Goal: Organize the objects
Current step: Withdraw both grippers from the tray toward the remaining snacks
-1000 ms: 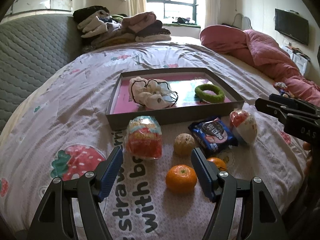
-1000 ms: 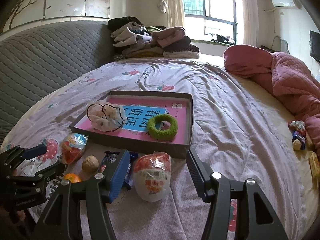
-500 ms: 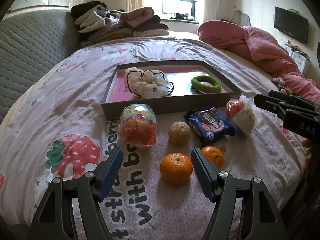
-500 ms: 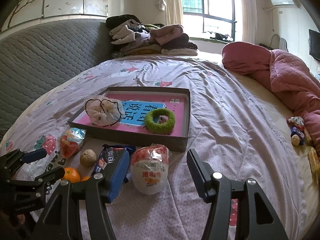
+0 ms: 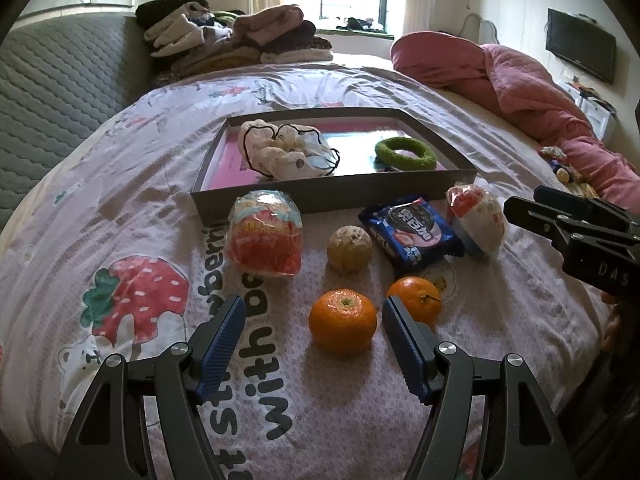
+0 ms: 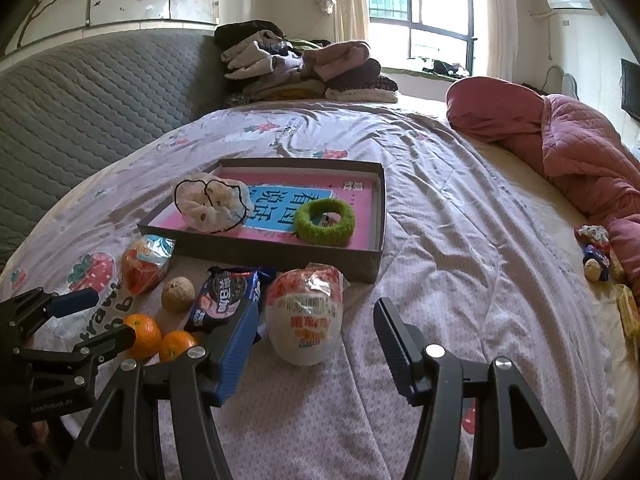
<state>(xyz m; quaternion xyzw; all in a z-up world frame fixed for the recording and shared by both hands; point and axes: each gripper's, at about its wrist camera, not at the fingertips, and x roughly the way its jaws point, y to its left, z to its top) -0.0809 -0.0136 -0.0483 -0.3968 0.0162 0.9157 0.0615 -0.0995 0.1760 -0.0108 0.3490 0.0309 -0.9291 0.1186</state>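
Note:
A grey box lid (image 5: 320,196) on the bed holds a white scrunchie (image 5: 280,150) and a green scrunchie (image 5: 404,154). In front of it lie a red snack pack (image 5: 264,240), a walnut (image 5: 349,249), a blue cookie pack (image 5: 412,234), a white wrapped bun (image 5: 476,220) and two oranges (image 5: 343,320) (image 5: 416,298). My left gripper (image 5: 310,344) is open, the near orange between its fingertips. My right gripper (image 6: 316,340) is open, just short of the bun (image 6: 306,316).
Folded clothes (image 5: 236,40) are stacked at the bed's far end. A pink quilt (image 5: 520,80) lies along the right side, with small toys (image 6: 596,256) beside it. A grey padded headboard (image 6: 80,100) runs along the left.
The left gripper has drawn back and tilted so the objects sit lower and closer; the near orange now lies between its fingers. The right gripper has edged nearer the bun.

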